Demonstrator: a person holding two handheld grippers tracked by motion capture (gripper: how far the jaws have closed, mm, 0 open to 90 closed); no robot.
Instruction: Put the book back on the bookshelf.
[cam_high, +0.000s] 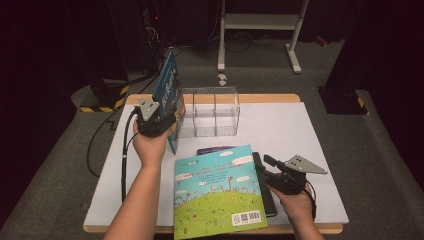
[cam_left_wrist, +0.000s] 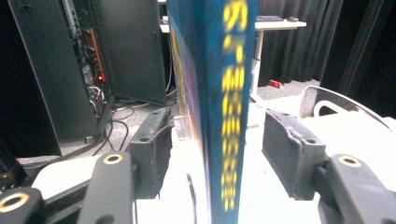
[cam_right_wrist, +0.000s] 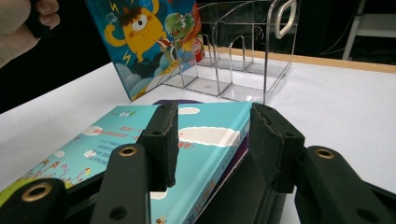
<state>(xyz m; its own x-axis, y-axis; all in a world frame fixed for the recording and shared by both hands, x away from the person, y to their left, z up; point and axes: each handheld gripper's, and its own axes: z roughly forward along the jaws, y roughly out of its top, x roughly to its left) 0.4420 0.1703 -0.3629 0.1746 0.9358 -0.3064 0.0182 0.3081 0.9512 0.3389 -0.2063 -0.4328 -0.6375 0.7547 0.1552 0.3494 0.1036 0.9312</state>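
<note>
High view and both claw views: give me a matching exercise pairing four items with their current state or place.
Items:
1. monster book
2. turquoise book
3. clear organizer
4. right claw

States:
A. lying flat on top of a stack at the near table edge
B. standing at the far side of the table
C. upright between the left claw's jaws
D. open, at the stack's right edge

Pairs: 1-C, 2-A, 3-B, 4-D
</note>
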